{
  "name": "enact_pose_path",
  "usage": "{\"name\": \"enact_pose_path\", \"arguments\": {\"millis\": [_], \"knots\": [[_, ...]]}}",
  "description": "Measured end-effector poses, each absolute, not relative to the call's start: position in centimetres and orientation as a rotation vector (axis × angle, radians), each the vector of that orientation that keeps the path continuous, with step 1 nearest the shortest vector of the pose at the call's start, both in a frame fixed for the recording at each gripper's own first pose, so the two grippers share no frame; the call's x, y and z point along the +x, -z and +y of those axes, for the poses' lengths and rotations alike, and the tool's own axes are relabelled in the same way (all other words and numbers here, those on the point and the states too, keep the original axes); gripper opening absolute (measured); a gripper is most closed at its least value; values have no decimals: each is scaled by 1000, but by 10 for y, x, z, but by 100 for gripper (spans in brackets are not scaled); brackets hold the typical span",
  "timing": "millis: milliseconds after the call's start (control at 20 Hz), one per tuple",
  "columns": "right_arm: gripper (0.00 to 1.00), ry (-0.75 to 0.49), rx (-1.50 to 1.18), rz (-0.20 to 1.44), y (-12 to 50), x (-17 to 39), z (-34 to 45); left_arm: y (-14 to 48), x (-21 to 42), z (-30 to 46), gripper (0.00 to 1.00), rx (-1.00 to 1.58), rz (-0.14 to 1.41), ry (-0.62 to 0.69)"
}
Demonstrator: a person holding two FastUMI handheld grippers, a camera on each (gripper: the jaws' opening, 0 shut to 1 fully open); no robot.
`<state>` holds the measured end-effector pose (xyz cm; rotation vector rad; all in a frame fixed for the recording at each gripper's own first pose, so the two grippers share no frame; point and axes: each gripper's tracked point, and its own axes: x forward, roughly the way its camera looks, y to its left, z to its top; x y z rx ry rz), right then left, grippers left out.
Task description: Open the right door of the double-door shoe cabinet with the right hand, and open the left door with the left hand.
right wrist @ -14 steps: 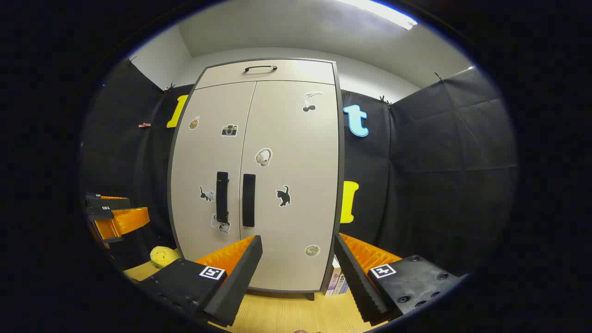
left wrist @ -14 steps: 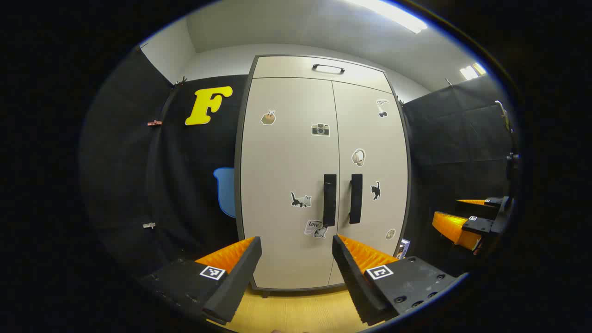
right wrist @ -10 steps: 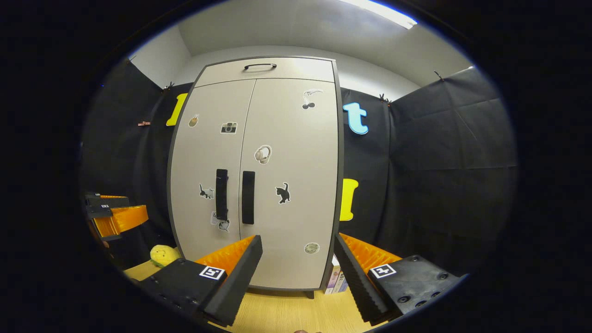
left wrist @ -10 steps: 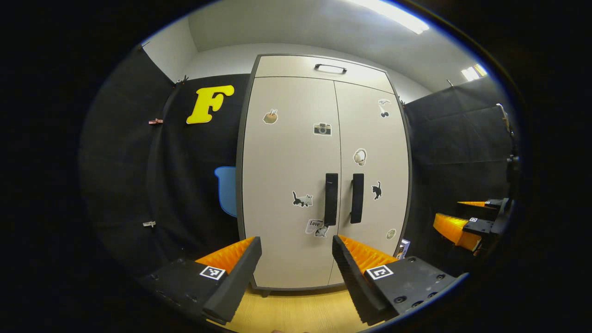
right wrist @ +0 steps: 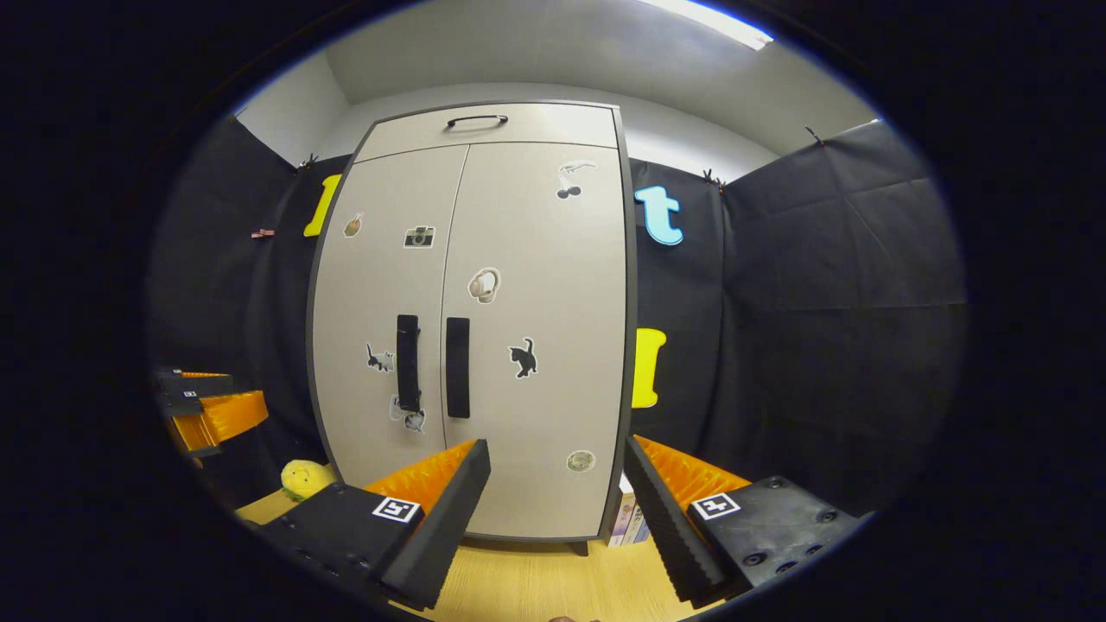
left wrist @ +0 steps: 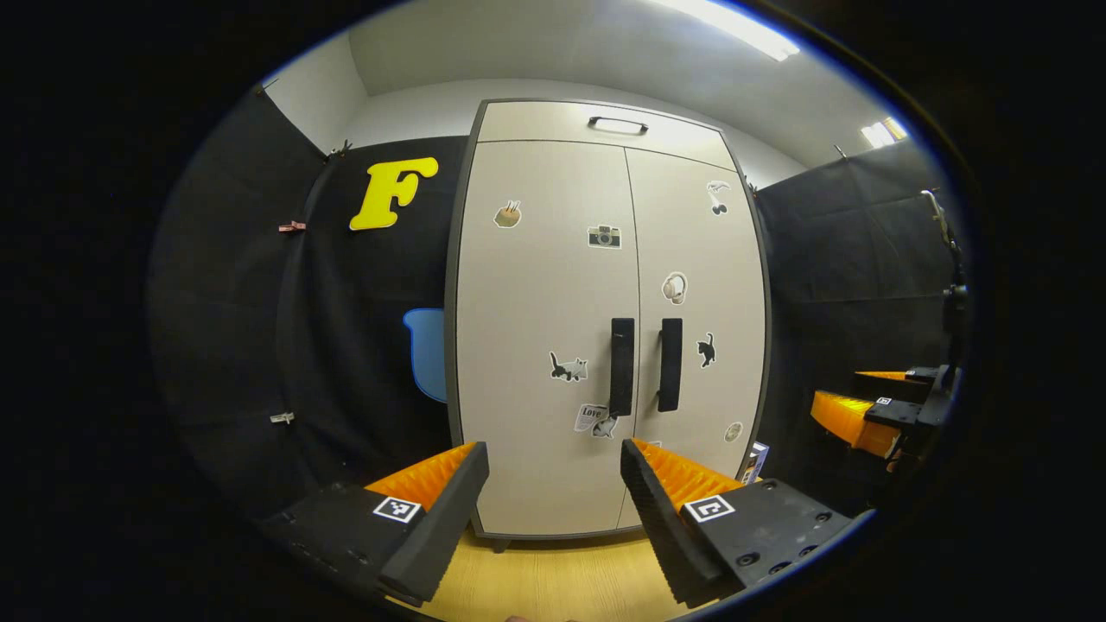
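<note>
A pale grey shoe cabinet [left wrist: 536, 484] with stickers stands ahead, both doors closed. Its left door [left wrist: 536, 285] has a black vertical handle [left wrist: 621, 366]; the right door [left wrist: 700, 233] has its own handle [left wrist: 670, 364]. In the right gripper view the same cabinet [right wrist: 518, 501] shows the left handle [right wrist: 407, 363] and right handle [right wrist: 457, 367]. My left gripper [left wrist: 553, 458] is open, well short of the doors, with nothing between its fingers. My right gripper [right wrist: 557, 453] is open too, also apart from the cabinet, aimed at the right door's lower part [right wrist: 553, 406].
A top flap with a black handle [left wrist: 618, 125] sits above the doors. A yellow plush toy [right wrist: 304, 477] lies on the wooden floor [right wrist: 527, 587] left of the cabinet. Books [right wrist: 628, 523] lean at its right foot. Black cloth walls close in on both sides.
Both views have shifted slightly; the cabinet sits a little higher in each view and further left in the right gripper view. Doors stay closed and both grippers stay open.
</note>
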<state>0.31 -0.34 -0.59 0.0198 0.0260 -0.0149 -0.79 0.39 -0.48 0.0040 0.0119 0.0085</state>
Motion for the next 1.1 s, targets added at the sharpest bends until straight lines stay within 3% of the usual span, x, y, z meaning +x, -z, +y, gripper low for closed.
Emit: {"name": "enact_pose_path", "arguments": {"millis": [500,1100], "knots": [[98,-15,44,36,2,17,12,12,-13,12,95,0,27,-29],[97,-21,73,-14,-59,101,32,38,-22,36,95,-15,105,-73]]}}
